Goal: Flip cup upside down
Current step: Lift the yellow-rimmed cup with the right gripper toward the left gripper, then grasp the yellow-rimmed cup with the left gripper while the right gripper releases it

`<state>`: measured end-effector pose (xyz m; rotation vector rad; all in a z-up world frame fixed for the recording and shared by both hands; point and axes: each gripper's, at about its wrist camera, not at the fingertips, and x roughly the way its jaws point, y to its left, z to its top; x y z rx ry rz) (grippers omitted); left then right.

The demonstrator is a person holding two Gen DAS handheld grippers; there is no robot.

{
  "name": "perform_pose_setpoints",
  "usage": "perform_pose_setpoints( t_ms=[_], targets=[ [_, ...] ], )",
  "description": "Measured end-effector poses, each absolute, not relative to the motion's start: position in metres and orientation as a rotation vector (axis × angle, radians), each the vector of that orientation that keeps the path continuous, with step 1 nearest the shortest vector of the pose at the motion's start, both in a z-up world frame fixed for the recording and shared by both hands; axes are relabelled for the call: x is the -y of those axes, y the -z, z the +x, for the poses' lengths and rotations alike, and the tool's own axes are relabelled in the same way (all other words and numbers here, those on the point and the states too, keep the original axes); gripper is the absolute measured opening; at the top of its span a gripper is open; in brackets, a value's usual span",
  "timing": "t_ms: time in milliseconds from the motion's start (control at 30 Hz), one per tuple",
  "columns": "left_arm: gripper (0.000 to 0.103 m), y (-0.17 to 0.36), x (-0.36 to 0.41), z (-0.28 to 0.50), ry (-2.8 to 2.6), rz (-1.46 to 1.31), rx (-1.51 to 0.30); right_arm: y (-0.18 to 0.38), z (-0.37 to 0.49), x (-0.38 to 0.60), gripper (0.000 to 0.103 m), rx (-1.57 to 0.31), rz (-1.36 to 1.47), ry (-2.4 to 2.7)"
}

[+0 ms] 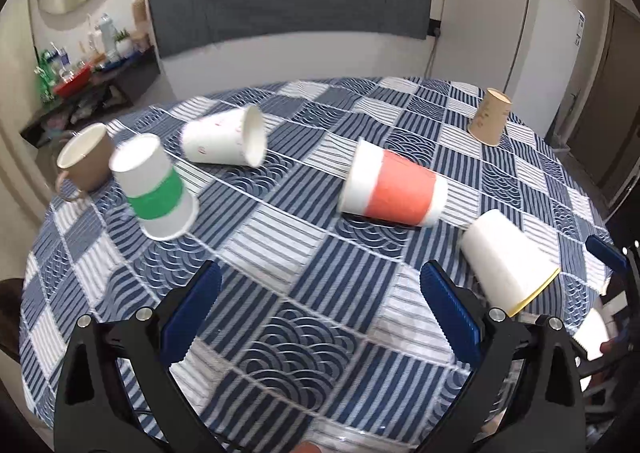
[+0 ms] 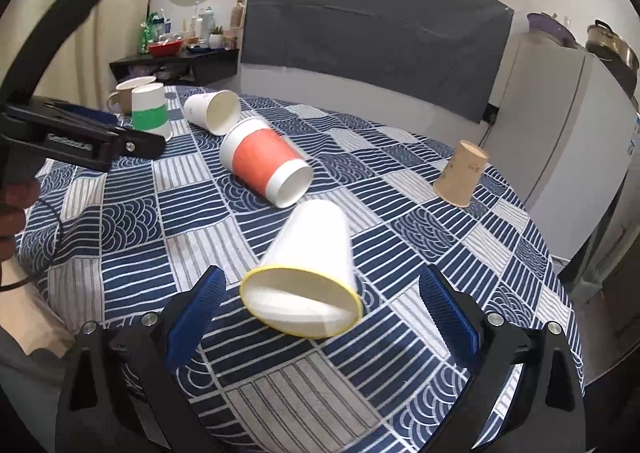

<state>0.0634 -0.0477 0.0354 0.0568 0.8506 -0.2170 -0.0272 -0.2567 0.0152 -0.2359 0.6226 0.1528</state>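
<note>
A white cup with a yellow rim (image 2: 308,265) lies on its side on the table, mouth toward my right gripper (image 2: 320,307), which is open and empty with the mouth between its fingers, not touching. That cup also shows in the left wrist view (image 1: 504,257). A red-banded cup (image 1: 394,185) (image 2: 266,163) and a plain white cup (image 1: 224,139) (image 2: 212,111) lie on their sides. A green-banded cup (image 1: 156,189) (image 2: 150,111) and a tan cup (image 1: 490,117) (image 2: 460,173) stand upside down. My left gripper (image 1: 320,289) is open and empty above the cloth.
A brown mug (image 1: 86,157) (image 2: 128,93) stands upright at the far left of the round table with its blue checked cloth (image 1: 280,253). A white fridge (image 1: 500,13) stands behind the table at the right. A dark shelf (image 2: 176,61) with bottles stands at the back left.
</note>
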Motion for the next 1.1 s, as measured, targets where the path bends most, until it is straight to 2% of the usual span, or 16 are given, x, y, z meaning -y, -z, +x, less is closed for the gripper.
perform_pose_setpoints(
  t_ms=[567, 1000, 1100],
  targets=[
    [0.097, -0.017, 0.151, 0.105, 0.331, -0.058, -1.184, -0.021, 0.002, 0.359, 0.094, -0.608, -0.108, -0.062],
    [0.097, 0.019, 0.182, 0.130, 0.345, -0.132, -1.404, 0.008, 0.031, 0.395, 0.094, -0.677, -0.013, -0.023],
    [0.087, 0.024, 0.182, 0.136, 0.339, -0.148, -1.415, 0.009, 0.030, 0.398, 0.094, -0.681, 0.001, -0.024]
  ],
)
